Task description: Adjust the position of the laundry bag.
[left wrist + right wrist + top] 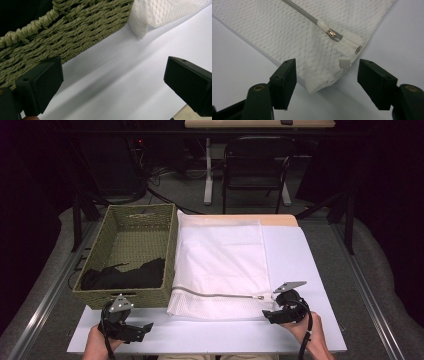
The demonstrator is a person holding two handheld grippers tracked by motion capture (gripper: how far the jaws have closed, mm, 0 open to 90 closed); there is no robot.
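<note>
White mesh-cloth bag [294, 32], seemingly metal zipper [331, 33], woven basket [125, 251].

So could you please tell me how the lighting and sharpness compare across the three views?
High view: the room behind is dark, while the white table sheet is brightly lit. Left gripper view: soft diagonal shadows cross the sheet beside the wicker basket. Right gripper view: the mesh laundry bag and zipper pull look sharp.

A woven green basket [131, 254] sits at nine o'clock on the white table [295, 265], with black cloth [125, 276] bunched in its near end — dark against the weave. At twelve o'clock, beyond the table, stands a black folding chair [256, 167].
</note>
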